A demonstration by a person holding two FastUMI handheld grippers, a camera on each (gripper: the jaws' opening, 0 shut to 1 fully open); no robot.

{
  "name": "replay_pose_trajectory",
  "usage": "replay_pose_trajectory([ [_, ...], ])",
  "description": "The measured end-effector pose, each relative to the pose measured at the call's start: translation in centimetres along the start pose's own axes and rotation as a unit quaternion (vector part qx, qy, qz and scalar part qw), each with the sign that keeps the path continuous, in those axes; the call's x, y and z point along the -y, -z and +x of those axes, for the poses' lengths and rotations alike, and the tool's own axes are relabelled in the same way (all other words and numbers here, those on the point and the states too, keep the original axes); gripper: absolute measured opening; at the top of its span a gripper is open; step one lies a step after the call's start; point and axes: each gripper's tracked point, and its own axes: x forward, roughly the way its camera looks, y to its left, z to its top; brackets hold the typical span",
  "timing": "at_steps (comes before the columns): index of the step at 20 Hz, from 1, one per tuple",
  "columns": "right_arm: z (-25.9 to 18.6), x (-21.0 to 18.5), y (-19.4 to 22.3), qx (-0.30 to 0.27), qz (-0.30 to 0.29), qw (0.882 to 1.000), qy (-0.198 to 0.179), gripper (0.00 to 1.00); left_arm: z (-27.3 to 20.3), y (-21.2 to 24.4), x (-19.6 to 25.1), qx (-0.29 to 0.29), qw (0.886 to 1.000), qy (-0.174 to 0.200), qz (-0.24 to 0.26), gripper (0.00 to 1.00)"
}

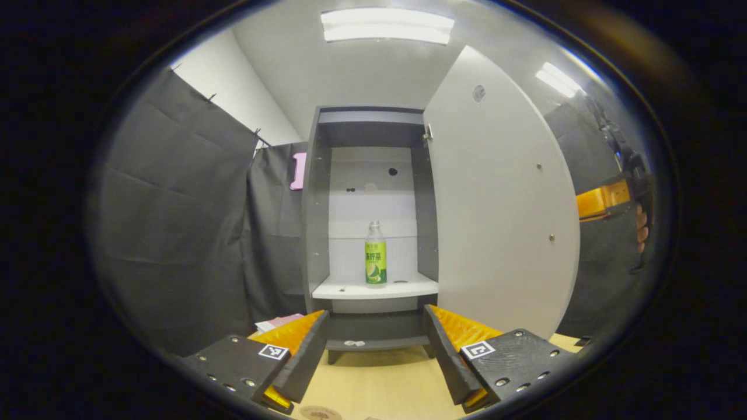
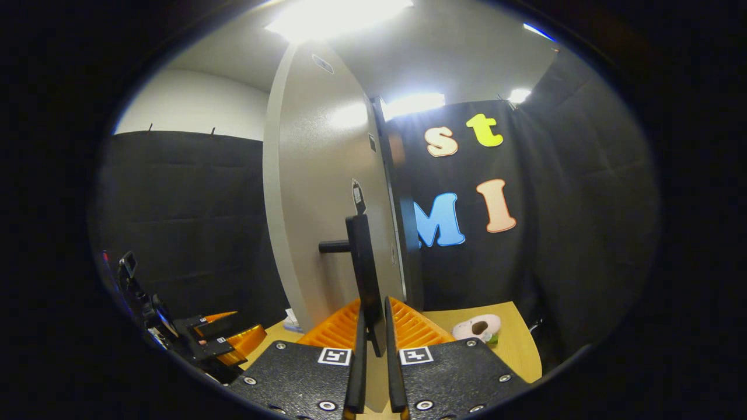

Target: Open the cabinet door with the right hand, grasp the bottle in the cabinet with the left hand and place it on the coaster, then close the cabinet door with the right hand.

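Door (image 1: 502,204) stands open: step one done. My right claw (image 2: 373,344) is closed on the handle (image 2: 365,274), both fingers pressing it. My left claw (image 1: 373,350) is wide open, empty, low over the bench (image 1: 373,379), facing the cabinet (image 1: 315,221). Bottle (image 1: 375,254) upright on the shelf (image 1: 350,289), far ahead, untouched. Left: grasp, set on coaster, close door.

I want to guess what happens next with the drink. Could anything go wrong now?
Maybe a few things. The bottle stands tall and alone on the shelf, so a bump from the open left gripper could tip it. The right gripper is pinching the door handle; if it slips, the open door might swing back towards the reaching arm. The cabinet opening looks narrow, so a finger could catch its side.
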Motion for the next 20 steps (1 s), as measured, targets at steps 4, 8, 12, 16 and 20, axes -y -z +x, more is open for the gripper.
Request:
replay_pose_trajectory([
  [4,-2.2,2.9,1.3,-0.007,-0.021,0.998,0.059,0.6,3.1,-1.1,-0.9,0.012,1.0,0.007,0.007,0.91],
  [8,-4.1,5.8,2.1,0.003,-0.018,0.991,0.13,0.95,6.9,-2.2,-1.5,0.021,1.0,0.022,0.004,0.93],
  [12,-5.3,8.8,2.5,0.013,-0.019,0.979,0.202,0.95,11.3,-3.2,-1.3,0.025,0.998,0.047,-0.019,0.94],
  [16,-5.2,10.1,3.4,0.007,-0.012,0.969,0.246,0.95,16.1,-4.2,-1.6,0.028,0.997,0.064,-0.022,0.93],
  [20,-5.1,10.7,4.6,-0.001,-0.021,0.958,0.286,0.95,21.0,-3.7,-2.1,0.028,0.996,0.076,-0.031,0.93],
])
